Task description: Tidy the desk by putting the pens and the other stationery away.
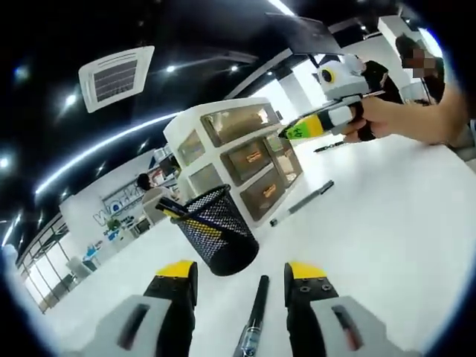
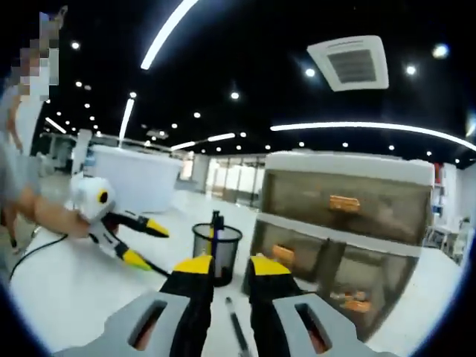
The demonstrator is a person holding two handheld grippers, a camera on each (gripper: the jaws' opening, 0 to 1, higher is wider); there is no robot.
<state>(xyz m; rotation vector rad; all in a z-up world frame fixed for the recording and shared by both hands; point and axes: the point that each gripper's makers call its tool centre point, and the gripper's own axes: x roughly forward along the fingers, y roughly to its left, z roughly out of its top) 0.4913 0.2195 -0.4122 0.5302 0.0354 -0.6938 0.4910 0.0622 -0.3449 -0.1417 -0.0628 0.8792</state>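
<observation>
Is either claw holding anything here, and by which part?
Left claw stands open astride a black pen, neither jaw touching it: no hold. Whether the right claw grips the dark pen between its jaws cannot be told.

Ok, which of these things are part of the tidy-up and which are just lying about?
Job: near pen, middle pen, far pen, mesh cup, drawers.
Not the job: cable, ceiling vent.
</observation>
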